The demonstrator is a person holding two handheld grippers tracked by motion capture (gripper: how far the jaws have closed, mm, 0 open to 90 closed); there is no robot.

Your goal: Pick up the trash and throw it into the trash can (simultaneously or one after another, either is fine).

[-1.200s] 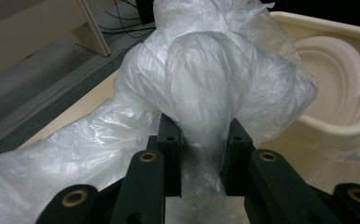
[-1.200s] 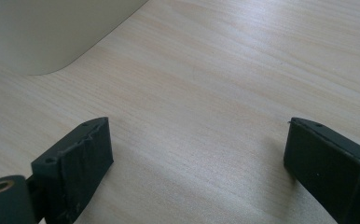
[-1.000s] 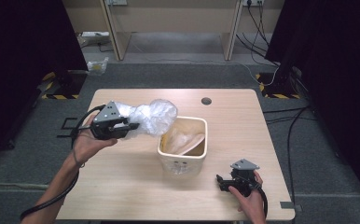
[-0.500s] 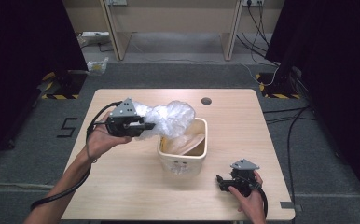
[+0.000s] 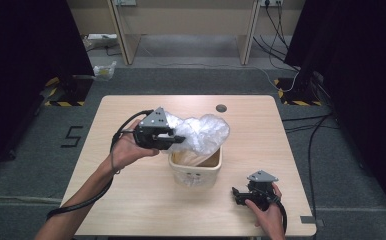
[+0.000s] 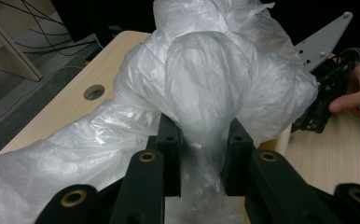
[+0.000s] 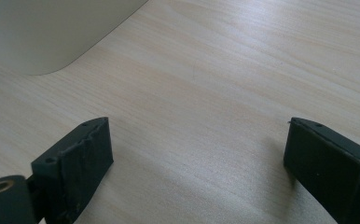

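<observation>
My left gripper [image 5: 178, 140] is shut on a crumpled clear plastic bag [image 5: 201, 132], holding it over the rim of a small cream bin [image 5: 196, 170] in the middle of the table. The left gripper view shows the bag [image 6: 206, 88] bunched between the black jaws, billowing out ahead of them. My right gripper [image 5: 236, 195] rests near the table's front right, pointing left towards the bin, jaws wide apart over bare wood [image 7: 201, 144] with nothing between them. A corner of the bin [image 7: 52, 32] shows at the upper left of the right gripper view.
The wooden table [image 5: 131, 200] has a round cable hole [image 5: 221, 108] near its far edge. Cables trail from both grippers. Dark floor surrounds the table, with desk legs and black curtains beyond.
My left hand has carried the plastic bag to the right, from beside the bin to over its rim. The right gripper has stayed where it was.
</observation>
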